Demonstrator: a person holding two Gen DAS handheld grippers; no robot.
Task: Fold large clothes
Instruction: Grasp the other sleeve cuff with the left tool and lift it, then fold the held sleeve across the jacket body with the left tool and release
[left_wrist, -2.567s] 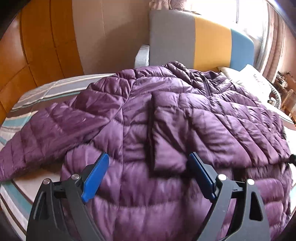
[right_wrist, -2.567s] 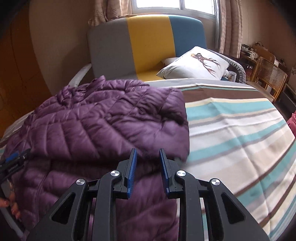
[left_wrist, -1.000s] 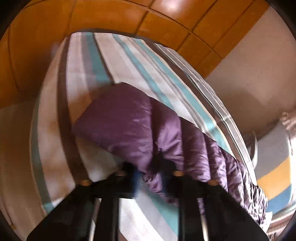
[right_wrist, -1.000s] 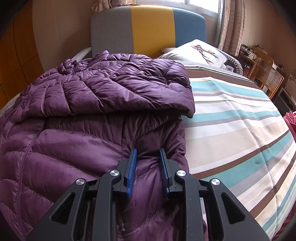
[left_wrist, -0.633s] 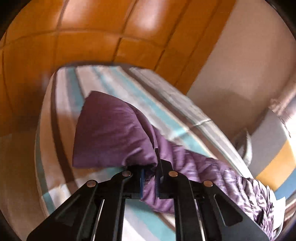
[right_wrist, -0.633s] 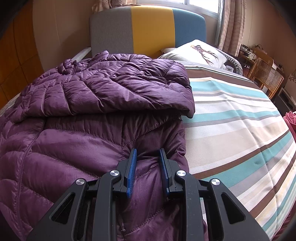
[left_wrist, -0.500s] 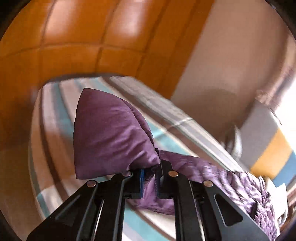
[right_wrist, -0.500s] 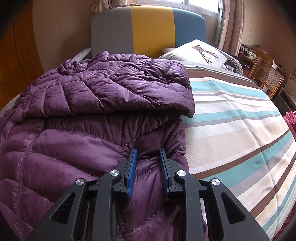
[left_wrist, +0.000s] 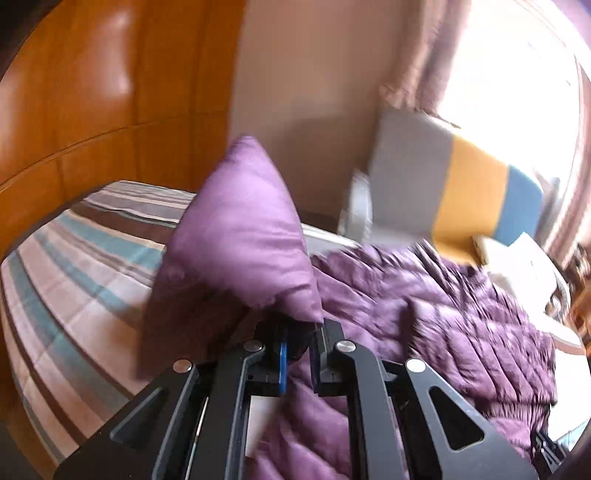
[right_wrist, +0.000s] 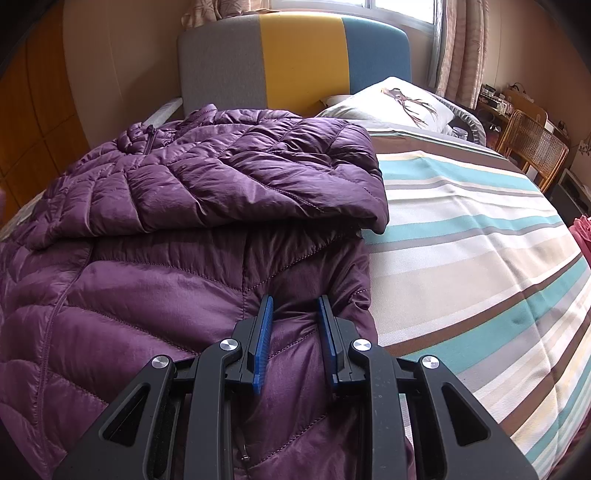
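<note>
On the striped bed (right_wrist: 480, 229), the left gripper (left_wrist: 299, 347) held the purple down jacket's (right_wrist: 184, 206) sleeve (left_wrist: 240, 236) aloft, jaws clamped on its cuff, apparently to fold it across the body. The right gripper (right_wrist: 293, 332), jaws pinching the hem edge, seemingly anchored the jacket.

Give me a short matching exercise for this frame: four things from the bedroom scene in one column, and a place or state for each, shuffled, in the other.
Things
1. sleeve end
2. left tongs
3. right tongs
4. pillow

Places or states
A. by the headboard, past the jacket
B. lifted, standing above the striped bedspread
C. pinching the jacket near its right edge, low on the bed
D. shut on the raised purple fabric

Pairs: 1-B, 2-D, 3-C, 4-A
</note>
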